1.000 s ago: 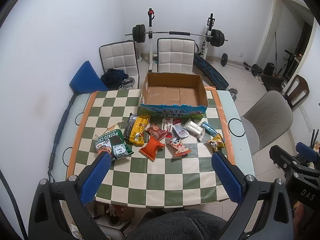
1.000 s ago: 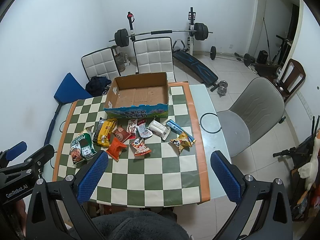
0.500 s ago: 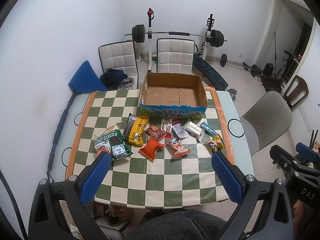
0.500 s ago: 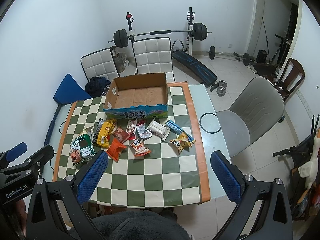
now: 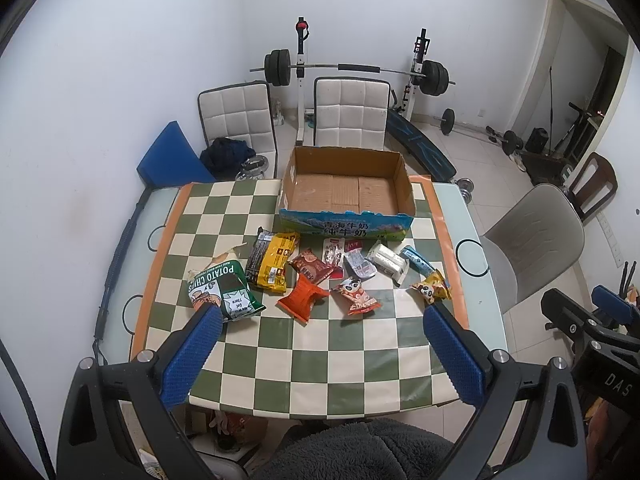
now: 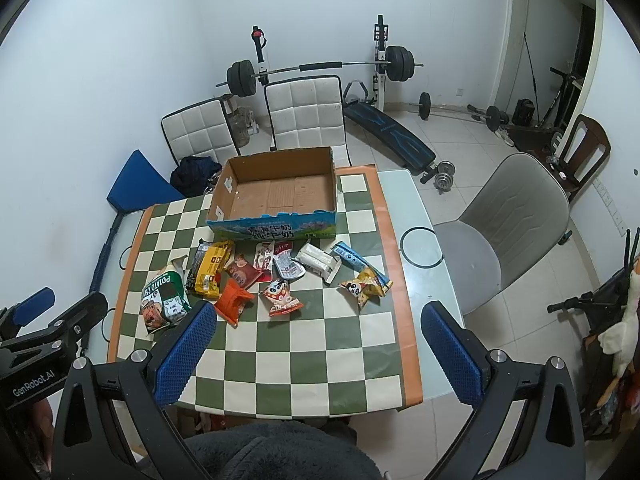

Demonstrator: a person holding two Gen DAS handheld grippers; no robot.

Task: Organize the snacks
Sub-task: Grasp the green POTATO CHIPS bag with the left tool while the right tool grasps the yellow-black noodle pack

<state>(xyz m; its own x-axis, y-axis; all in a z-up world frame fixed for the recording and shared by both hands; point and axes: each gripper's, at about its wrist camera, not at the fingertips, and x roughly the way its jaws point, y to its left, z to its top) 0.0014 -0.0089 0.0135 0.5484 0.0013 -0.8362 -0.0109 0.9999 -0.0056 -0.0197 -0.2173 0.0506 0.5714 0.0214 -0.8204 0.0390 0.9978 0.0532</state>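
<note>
An empty cardboard box (image 5: 347,190) (image 6: 276,192) with a blue printed front stands at the far side of the checkered table (image 5: 320,364) (image 6: 304,360). In front of it lies a row of several snack packs: a green potato chips bag (image 5: 224,290) (image 6: 164,300), a yellow pack (image 5: 274,266) (image 6: 210,268), an orange pack (image 5: 302,298) (image 6: 232,300), a red panda pack (image 5: 356,300) (image 6: 280,300), a white pack (image 5: 386,260) (image 6: 318,262) and a yellow panda pack (image 5: 432,290) (image 6: 364,288). My left gripper (image 5: 320,322) and right gripper (image 6: 318,320) hang high over the near table edge, both open and holding nothing.
Two white padded chairs (image 5: 352,110) stand behind the table and a grey chair (image 5: 536,236) at its right. A barbell rack (image 5: 356,68), a bench and dumbbells fill the floor beyond. A blue wedge cushion (image 5: 172,156) leans at the left wall.
Both views have shifted only slightly; the table and snacks sit a touch higher in the frames. Nothing was taken hold of or moved.
</note>
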